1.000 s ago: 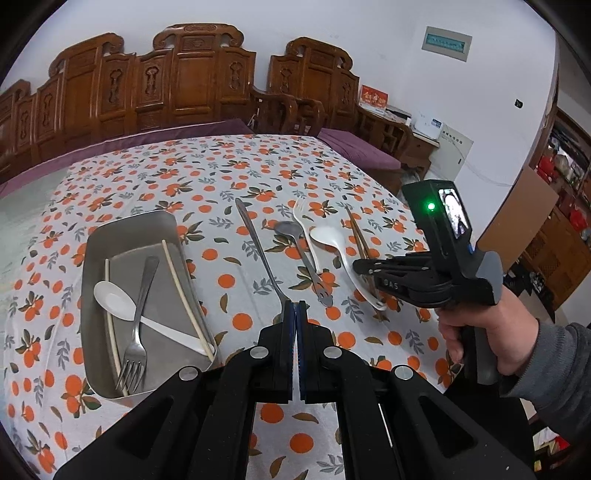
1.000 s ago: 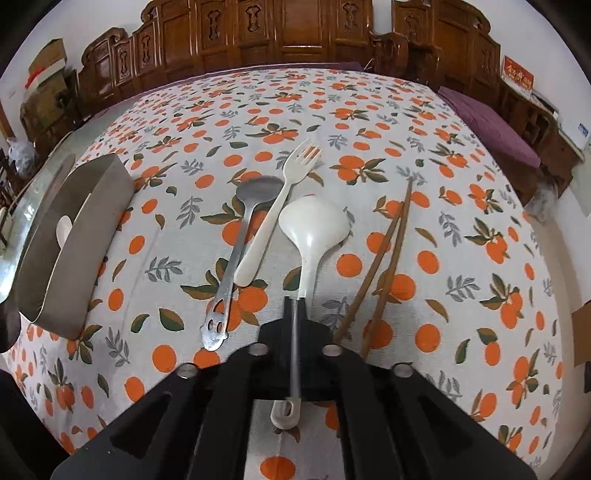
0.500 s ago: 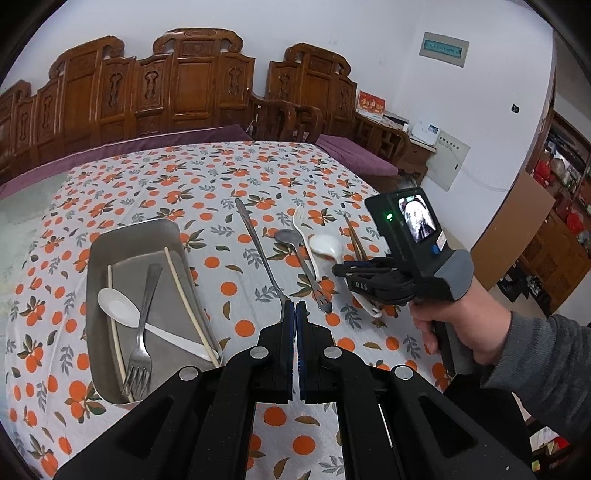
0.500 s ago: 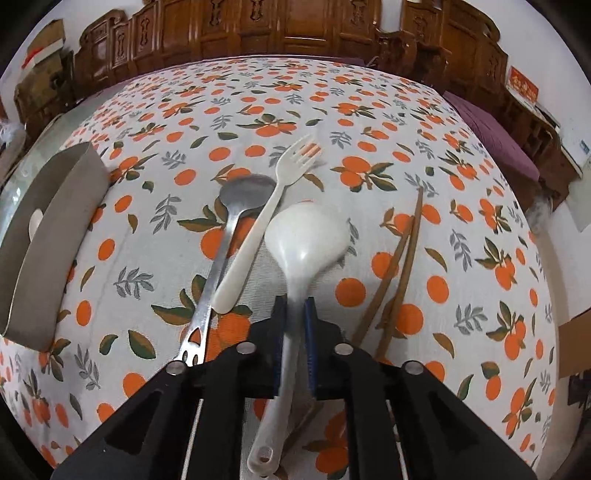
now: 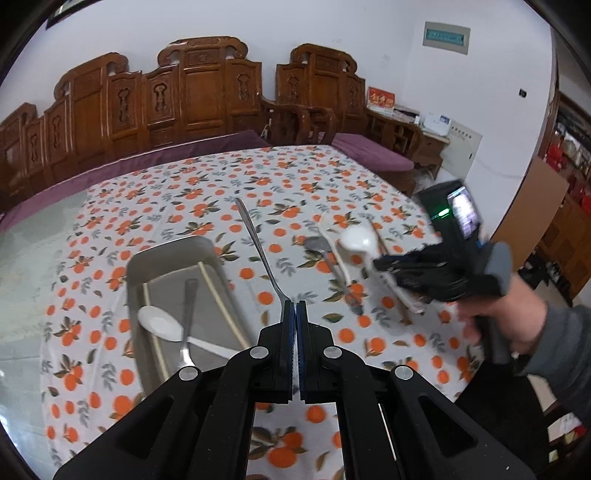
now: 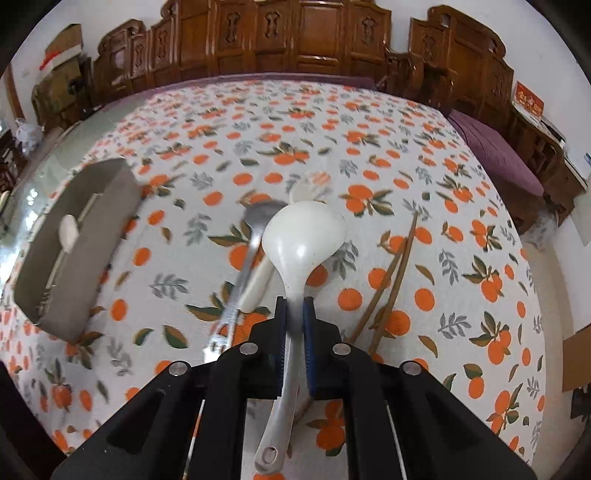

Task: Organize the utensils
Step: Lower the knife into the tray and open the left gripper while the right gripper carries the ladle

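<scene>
White spoon (image 6: 304, 236), clamped by its handle in my right hand-held gripper (image 6: 294, 314) above the tabletop (image 6: 443, 184), may swing and slip before the tray (image 6: 110, 206), while my left hand-held gripper (image 5: 295, 314) is closed on nothing.

Table under white tablecloth (image 5: 207, 192) printed with oranges and leaves. Carved dark wooden chairs (image 5: 201, 92) ranged along the far side, purple cushions (image 5: 373, 151) on the seats. White plastered wall (image 5: 332, 33) bearing a framed panel (image 5: 446, 37). Red card (image 5: 381, 99) on a wooden side cabinet (image 5: 406, 136).
</scene>
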Available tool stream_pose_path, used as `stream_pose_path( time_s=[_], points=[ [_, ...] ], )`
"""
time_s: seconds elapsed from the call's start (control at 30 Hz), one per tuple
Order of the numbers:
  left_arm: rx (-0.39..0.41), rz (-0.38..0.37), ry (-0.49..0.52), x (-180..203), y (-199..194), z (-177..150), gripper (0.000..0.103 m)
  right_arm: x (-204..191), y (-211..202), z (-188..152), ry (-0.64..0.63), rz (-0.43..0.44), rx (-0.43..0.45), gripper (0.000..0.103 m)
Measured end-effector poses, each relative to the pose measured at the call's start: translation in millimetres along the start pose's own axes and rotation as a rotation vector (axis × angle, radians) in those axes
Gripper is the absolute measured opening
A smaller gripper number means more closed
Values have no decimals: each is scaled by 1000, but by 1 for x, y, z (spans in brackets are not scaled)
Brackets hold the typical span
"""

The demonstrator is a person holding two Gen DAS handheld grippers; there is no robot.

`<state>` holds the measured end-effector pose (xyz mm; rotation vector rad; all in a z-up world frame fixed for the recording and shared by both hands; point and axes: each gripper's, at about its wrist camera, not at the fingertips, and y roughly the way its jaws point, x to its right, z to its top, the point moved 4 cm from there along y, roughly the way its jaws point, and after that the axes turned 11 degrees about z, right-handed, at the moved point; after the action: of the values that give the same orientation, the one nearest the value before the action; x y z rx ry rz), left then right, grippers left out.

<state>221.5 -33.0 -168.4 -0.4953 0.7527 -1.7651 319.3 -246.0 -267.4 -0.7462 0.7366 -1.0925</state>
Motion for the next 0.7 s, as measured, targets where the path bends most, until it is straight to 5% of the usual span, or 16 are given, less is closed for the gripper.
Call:
stream_pose_path(
  time_s=[0.7],
  points=[
    [-135, 86, -116, -61, 56, -26, 1, -98, -38, 28, -133, 200, 74, 10]
  ],
)
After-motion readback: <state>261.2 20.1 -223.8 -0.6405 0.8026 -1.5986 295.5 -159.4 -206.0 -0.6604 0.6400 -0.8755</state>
